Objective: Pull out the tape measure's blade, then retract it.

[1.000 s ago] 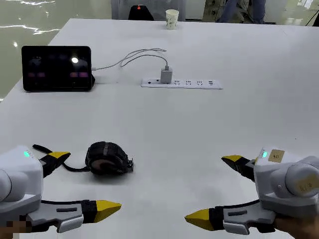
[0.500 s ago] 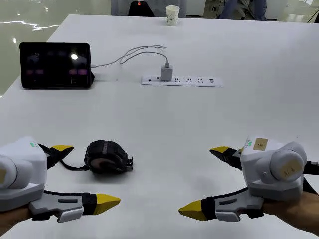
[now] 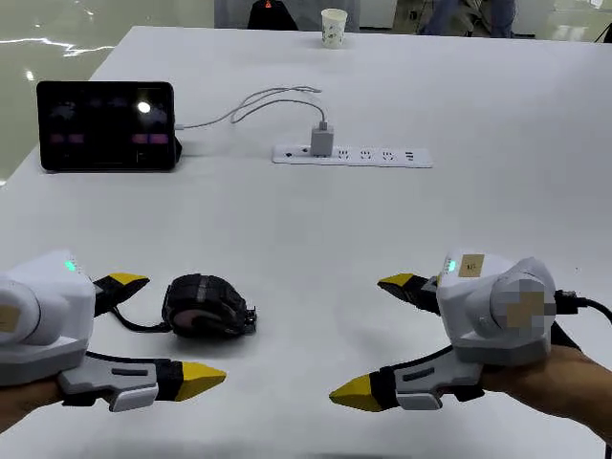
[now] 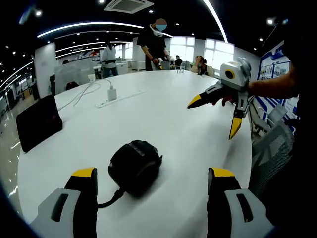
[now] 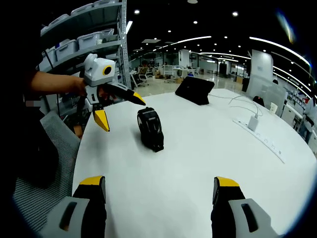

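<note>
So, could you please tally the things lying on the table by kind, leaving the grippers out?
Tape measure: 1
Tablet: 1
Power strip: 1
Charger: 1
Cup: 1
Total: 5

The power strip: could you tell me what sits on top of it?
A white charger is plugged into the power strip near its left end; the cable runs to the tablet. The socket beneath the charger is covered.
</note>
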### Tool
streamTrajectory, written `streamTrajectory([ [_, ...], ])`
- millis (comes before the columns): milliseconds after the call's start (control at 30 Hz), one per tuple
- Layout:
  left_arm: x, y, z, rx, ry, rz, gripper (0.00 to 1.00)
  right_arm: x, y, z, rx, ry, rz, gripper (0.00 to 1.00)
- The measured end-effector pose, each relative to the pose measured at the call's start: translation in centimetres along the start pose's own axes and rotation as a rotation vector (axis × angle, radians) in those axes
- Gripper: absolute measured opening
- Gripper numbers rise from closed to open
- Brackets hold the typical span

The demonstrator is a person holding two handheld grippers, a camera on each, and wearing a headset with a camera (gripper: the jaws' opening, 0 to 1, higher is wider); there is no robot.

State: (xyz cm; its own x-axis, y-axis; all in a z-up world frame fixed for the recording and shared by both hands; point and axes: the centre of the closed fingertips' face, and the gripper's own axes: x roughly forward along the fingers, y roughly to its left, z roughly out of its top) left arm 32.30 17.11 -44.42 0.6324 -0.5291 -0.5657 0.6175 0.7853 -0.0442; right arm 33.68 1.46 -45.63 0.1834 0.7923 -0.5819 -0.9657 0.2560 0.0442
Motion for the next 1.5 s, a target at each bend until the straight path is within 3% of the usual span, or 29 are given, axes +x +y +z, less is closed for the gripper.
streamTrajectory([
  [267, 0.8, 0.9, 0.3, 0.027, 0.014, -0.02, 0.8, 1.6, -0.3, 0.6, -0.043, -0.002, 0.043, 0.81],
  [533, 1.2, 1.6, 0.1, 0.06, 0.051, -0.043, 0.71, 3.4, -0.4, 1.3, -0.111, -0.004, 0.091, 0.7],
  [733, 1.5, 2.0, -0.5, 0.084, 0.102, -0.075, 0.64, 4.9, -0.5, 1.7, -0.159, -0.006, 0.125, 0.61],
  [933, 1.7, 2.4, -0.4, 0.099, 0.115, -0.087, 0.58, 6.3, -0.5, 2.3, -0.208, -0.007, 0.162, 0.52],
  [1500, 2.5, 3.2, -0.7, 0.198, 0.192, -0.128, 0.45, 10.3, -0.2, 2.6, -0.316, 0.049, 0.236, 0.3],
])
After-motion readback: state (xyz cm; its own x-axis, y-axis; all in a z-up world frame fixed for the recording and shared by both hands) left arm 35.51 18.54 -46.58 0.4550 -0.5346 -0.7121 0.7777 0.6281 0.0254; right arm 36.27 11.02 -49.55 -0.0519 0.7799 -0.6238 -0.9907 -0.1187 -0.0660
